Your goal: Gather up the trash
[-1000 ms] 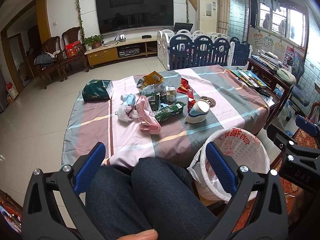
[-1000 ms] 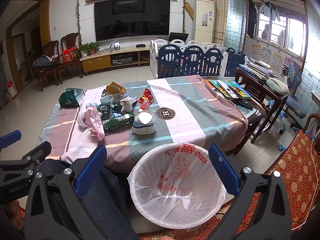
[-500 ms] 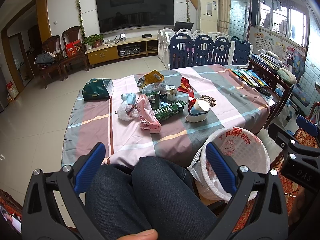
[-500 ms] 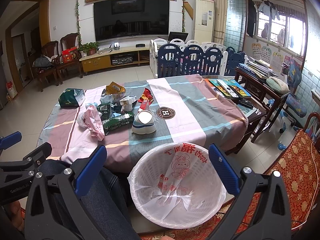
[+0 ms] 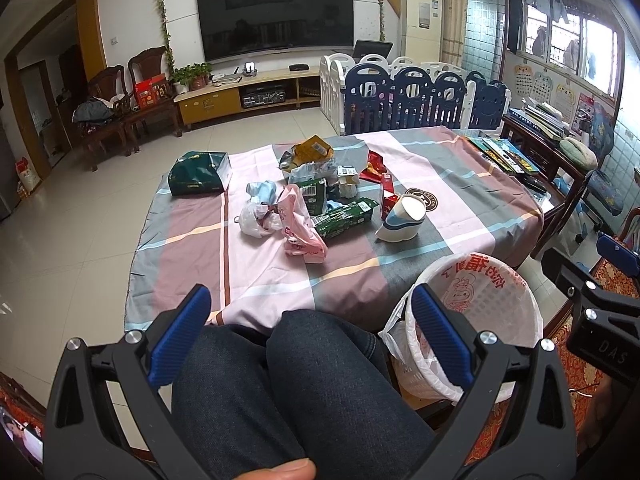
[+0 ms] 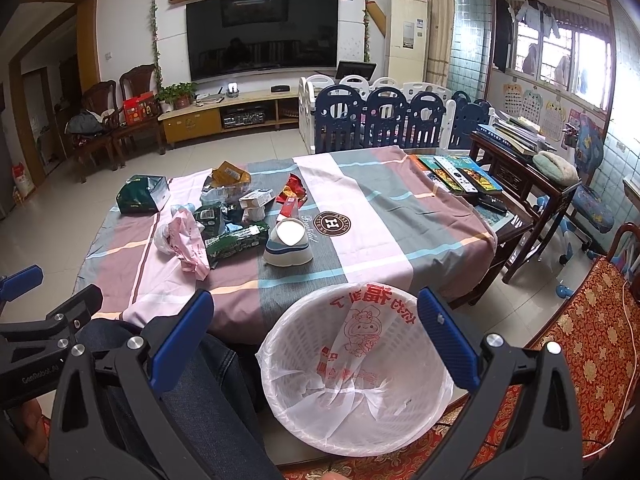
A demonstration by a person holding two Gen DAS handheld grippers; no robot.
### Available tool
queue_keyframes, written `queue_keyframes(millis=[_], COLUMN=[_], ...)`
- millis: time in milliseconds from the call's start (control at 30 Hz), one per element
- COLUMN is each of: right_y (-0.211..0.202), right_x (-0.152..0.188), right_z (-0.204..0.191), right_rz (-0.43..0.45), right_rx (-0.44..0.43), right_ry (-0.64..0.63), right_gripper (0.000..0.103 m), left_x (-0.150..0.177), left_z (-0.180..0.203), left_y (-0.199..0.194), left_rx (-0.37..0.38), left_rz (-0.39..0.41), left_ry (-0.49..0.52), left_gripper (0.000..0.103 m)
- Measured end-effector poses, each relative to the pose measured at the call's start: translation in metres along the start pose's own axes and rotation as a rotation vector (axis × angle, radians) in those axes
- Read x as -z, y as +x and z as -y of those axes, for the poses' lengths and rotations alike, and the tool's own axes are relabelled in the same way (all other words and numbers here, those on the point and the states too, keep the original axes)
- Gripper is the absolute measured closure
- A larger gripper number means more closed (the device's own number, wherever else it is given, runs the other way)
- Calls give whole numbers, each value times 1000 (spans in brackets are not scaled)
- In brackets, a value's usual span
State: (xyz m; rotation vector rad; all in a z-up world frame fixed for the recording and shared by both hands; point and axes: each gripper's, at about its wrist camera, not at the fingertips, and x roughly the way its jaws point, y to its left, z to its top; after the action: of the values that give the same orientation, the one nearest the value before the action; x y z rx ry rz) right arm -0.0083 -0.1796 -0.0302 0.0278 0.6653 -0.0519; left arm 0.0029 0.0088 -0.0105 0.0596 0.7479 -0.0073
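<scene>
Well, the surface (image 5: 460, 184) held the trash pile (image 5: 312, 204) near its middle, at about 12 o'clock from the person. The white bin (image 6: 356, 372) sat close, ready to catch it. Both the left gripper (image 5: 310, 336) and the right gripper (image 6: 314, 336) hung low over the lap, spread wide, holding nothing.

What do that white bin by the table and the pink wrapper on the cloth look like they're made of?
The waste basket looks like white moulded plastic: its wall is an even lattice. It is lined with a thin, translucent plastic bag with red print. The pink wrapper seems to be soft plastic film, crumpled and slightly glossy.
</scene>
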Motion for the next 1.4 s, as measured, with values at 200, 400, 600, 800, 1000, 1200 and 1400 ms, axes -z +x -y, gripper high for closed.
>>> queue_keyframes(millis=[200,400,600,800,1000,1200,1400], right_y=[0,1,3,6,7,9,10], right_x=[0,1,2,3,3,2,2], right_z=[0,1,0,-2,-1,-1,-1], right_rz=[-7,-10,-16,-24,-31,-36,-36], right_rx=[-2,-4,-8,-13,-18,-20,-22], right_ry=[6,4,4,9,13,15,15], right_gripper=[3,3,3,3,3,3,3], left_x=[0,0,-1,-1,0,0,0], left_z=[0,0,-1,-1,-2,-2,-2], left_y=[2,2,5,5,5,6,6], left_rx=[-1,0,-2,-1,-1,-1,0], left_rz=[-7,-11,-18,-18,-18,-19,-20], left_ry=[0,-1,-4,-2,-3,-4,-4], left_gripper=[3,3,3,3,3,3,3])
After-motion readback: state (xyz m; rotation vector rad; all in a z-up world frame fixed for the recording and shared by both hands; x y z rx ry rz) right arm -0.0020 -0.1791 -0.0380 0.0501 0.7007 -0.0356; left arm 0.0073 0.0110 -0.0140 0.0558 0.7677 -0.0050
